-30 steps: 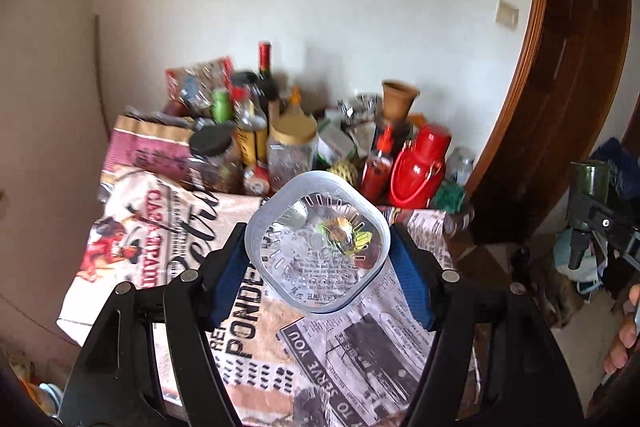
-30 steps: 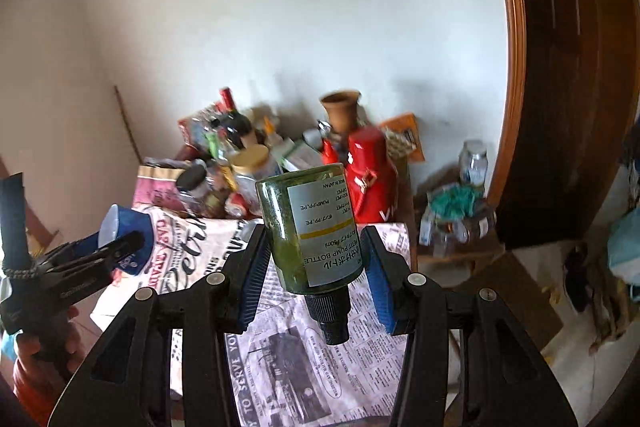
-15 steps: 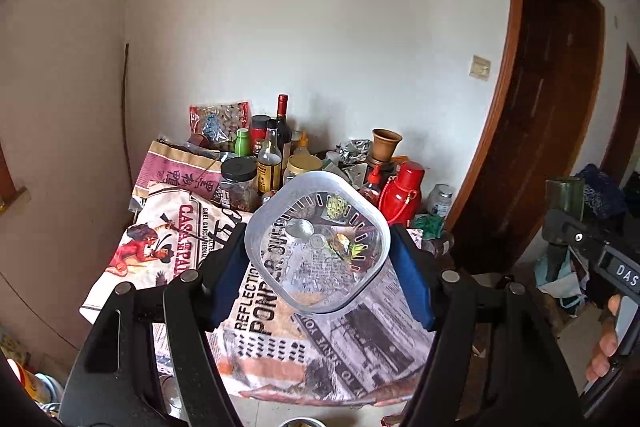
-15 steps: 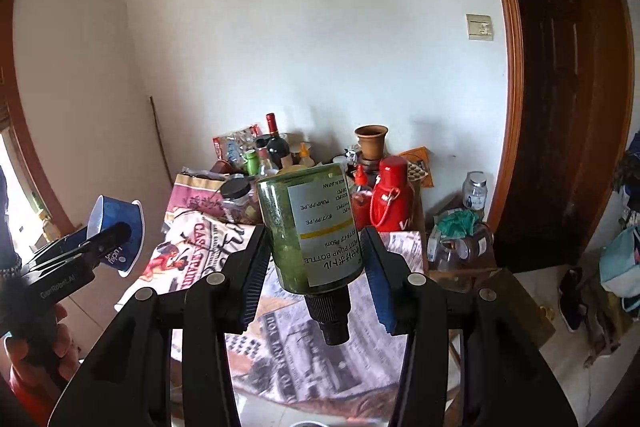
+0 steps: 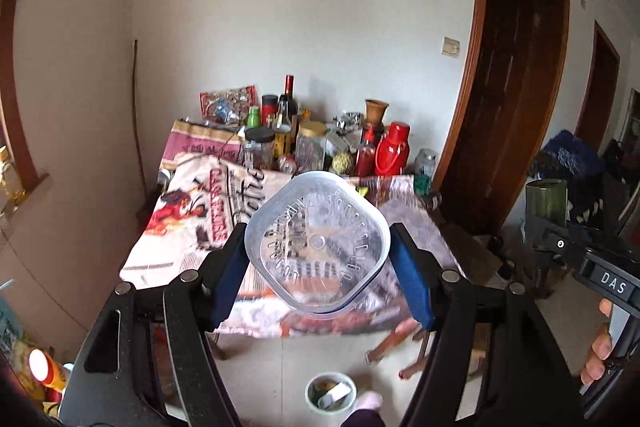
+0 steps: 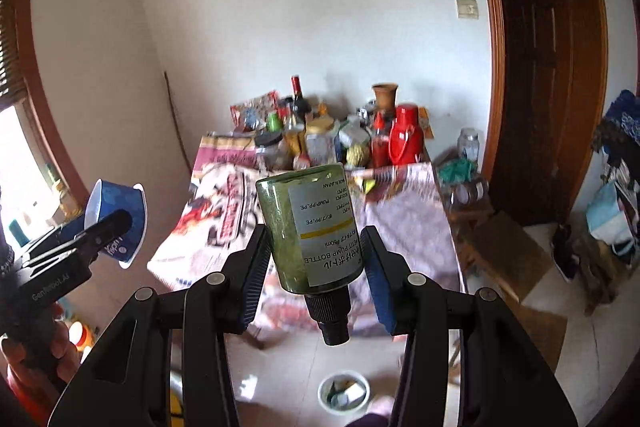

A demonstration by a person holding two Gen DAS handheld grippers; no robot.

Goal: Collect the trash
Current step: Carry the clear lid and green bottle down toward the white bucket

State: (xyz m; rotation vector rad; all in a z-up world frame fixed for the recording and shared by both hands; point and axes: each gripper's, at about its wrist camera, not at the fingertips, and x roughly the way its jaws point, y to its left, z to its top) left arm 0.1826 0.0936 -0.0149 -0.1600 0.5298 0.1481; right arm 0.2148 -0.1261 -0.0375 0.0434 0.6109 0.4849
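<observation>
Above floor, bottle between tongs

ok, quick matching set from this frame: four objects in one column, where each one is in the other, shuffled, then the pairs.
Things:
1. clear plastic tub
2. green pump bottle
3. small white bin
4. red flask

Places:
A. on the floor, below both tongs
B. between the right tongs
C. at the back of the cluttered table
D. between the left tongs

Pairs: 1-D, 2-B, 3-A, 4-C
</observation>
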